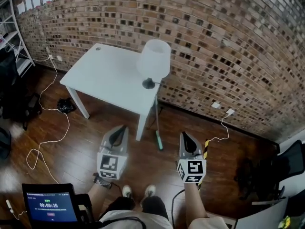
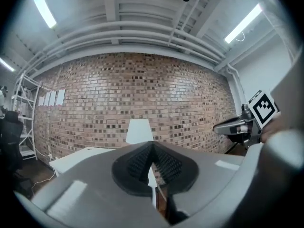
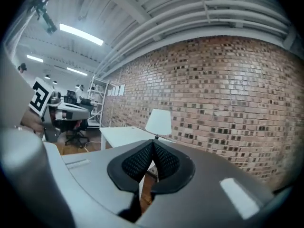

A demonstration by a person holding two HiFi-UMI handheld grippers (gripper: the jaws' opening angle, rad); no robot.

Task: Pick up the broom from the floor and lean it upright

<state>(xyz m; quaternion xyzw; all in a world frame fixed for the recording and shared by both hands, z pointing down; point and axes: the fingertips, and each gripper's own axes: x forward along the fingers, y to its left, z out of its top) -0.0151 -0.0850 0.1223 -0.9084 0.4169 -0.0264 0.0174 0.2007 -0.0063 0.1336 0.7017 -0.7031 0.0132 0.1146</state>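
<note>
The broom is a thin pale pole with a green lower end on the wooden floor. It stands nearly upright against the right corner of the white table. My left gripper hangs to the left of the broom, apart from it, shut with nothing between its pads. My right gripper hangs to the broom's right, also shut and empty. In the left gripper view the closed jaws point level at the brick wall and the lamp. The right gripper view shows its closed jaws below the lamp.
A white lamp stands on the table's right edge. White cables loop over the floor at left, and another runs to a wall socket. A black chair stands at right, a tablet at lower left, a shelf at far left.
</note>
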